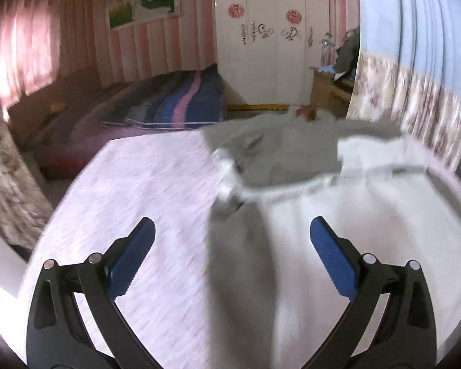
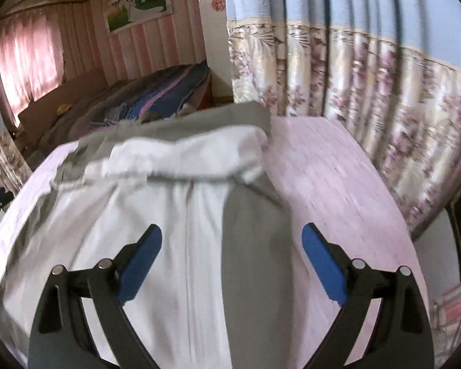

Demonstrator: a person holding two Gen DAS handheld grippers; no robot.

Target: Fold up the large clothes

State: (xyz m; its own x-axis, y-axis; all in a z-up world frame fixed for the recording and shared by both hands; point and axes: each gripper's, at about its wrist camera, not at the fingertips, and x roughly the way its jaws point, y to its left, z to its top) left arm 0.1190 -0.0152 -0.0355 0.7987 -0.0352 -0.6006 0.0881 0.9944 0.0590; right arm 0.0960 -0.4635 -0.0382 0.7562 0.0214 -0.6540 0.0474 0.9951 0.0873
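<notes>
1. We see a pink-covered surface (image 1: 144, 184) in a bedroom, with a flowered curtain (image 2: 368, 77) hanging just beside its right edge.
2. On the surface lies the large grey-and-white garment (image 2: 175, 215), spread across the middle and blurred; its far end is bunched into a white roll over a grey layer.
3. Beyond the surface we make out a bed with a striped blanket (image 1: 181, 104) and a white wardrobe (image 1: 270, 37).
4. Our left gripper (image 1: 232, 258) hangs above the garment's left grey edge, jaws spread wide, nothing between them.
5. Our right gripper (image 2: 232, 261) hangs above the grey strip on the garment's right side, jaws likewise spread and empty.
</notes>
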